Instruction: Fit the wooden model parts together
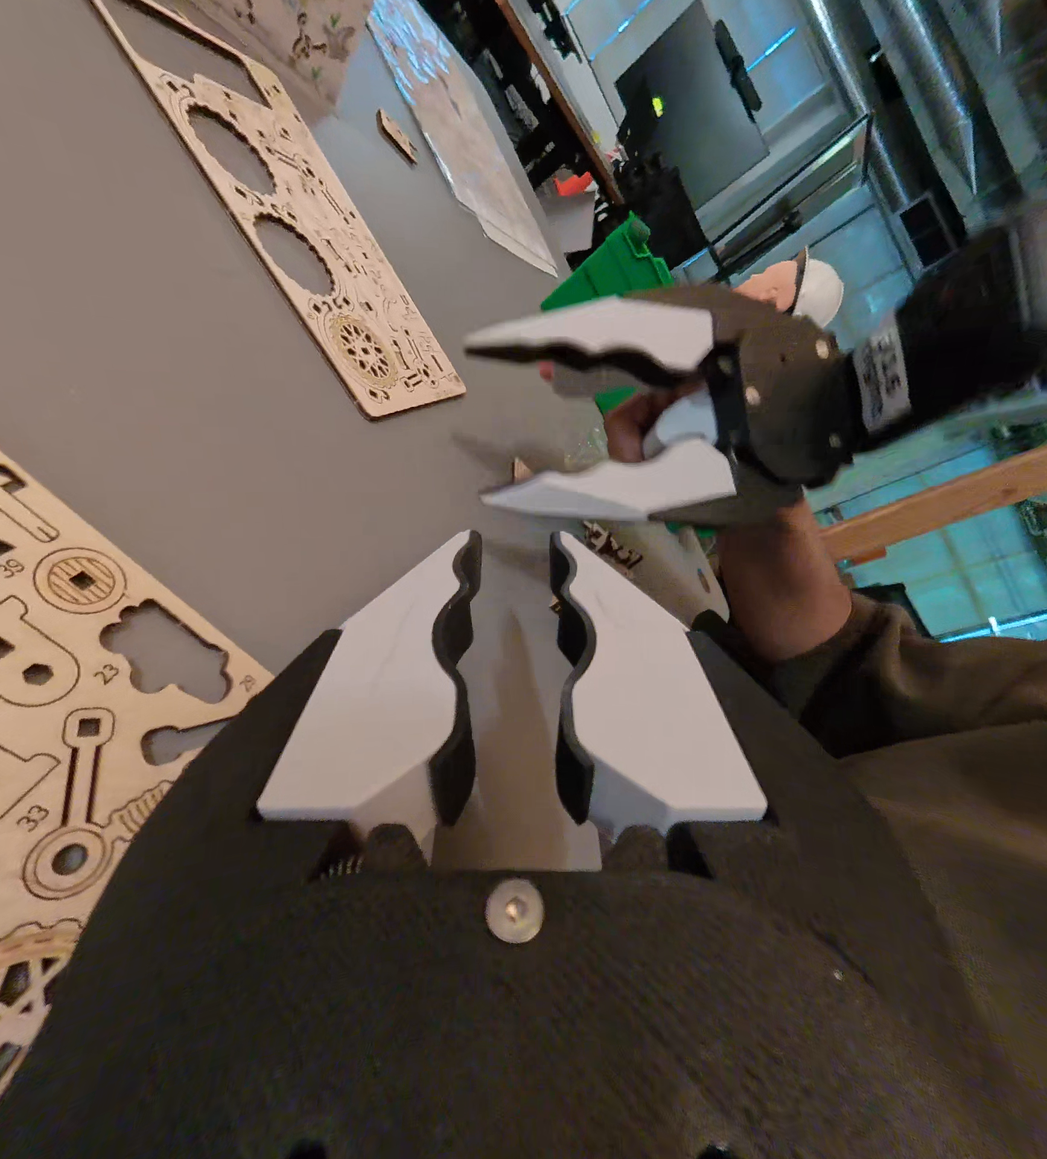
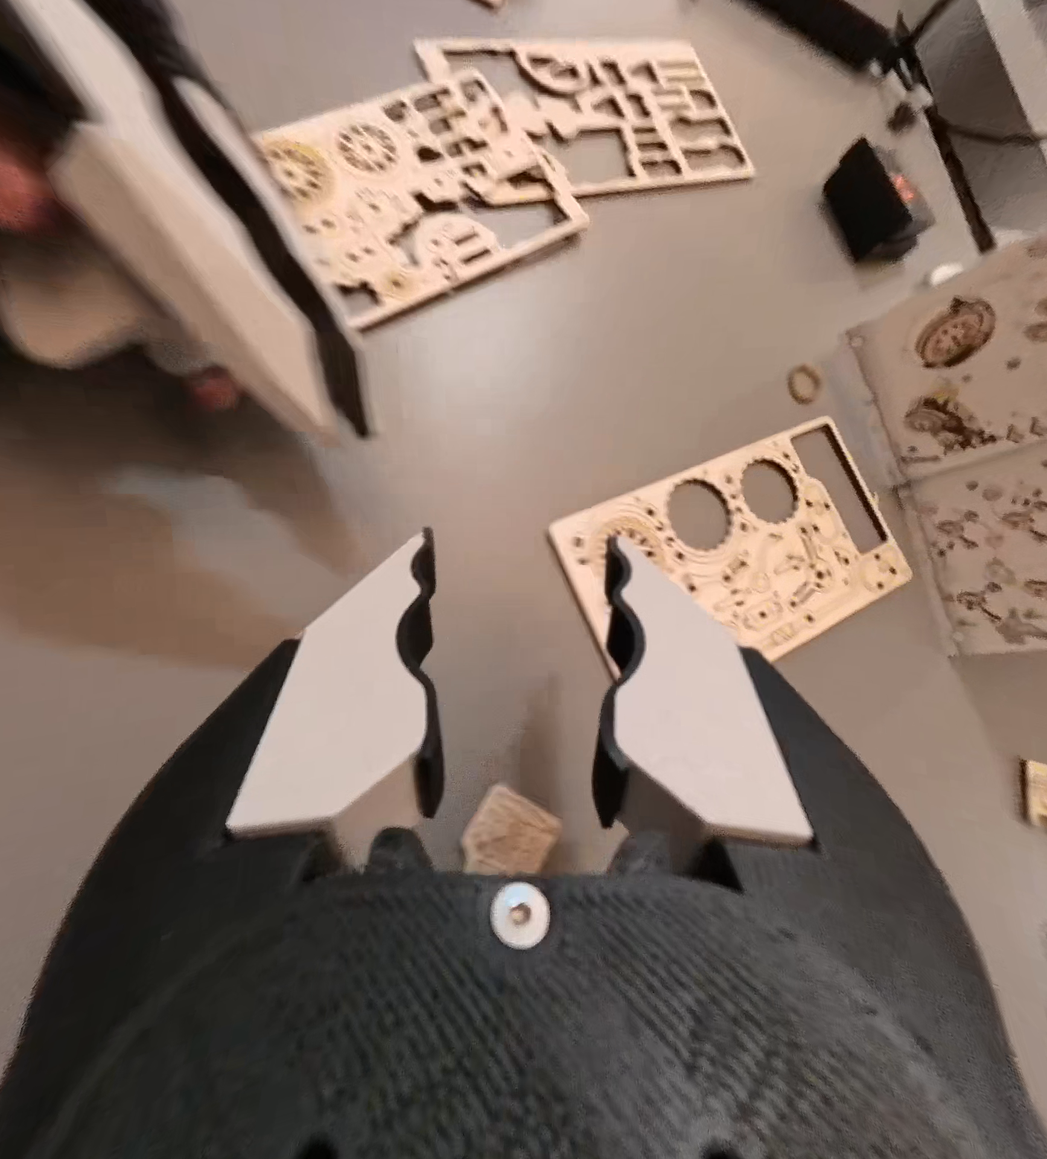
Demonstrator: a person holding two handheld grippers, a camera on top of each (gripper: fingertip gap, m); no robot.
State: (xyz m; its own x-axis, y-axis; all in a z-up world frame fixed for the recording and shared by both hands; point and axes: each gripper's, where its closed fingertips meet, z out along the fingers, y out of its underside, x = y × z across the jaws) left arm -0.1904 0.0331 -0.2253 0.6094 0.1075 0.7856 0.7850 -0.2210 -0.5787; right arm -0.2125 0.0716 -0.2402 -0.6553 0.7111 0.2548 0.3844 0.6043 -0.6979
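Here we hold both grippers above the grey table (image 2: 508,389) — the left gripper (image 1: 515,545) with its fingers parted and gripping nothing, the right gripper (image 2: 517,542) likewise spread and empty. The cut wooden sheets (image 2: 420,194) lie flat on the table beyond the right gripper; a small wooden part (image 2: 511,837) rests on the table just beneath its fingers.

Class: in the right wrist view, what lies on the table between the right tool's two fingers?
A small loose wooden piece lies on the grey table, near the base of the open right tool. Nearer the fingertips, the table is bare.
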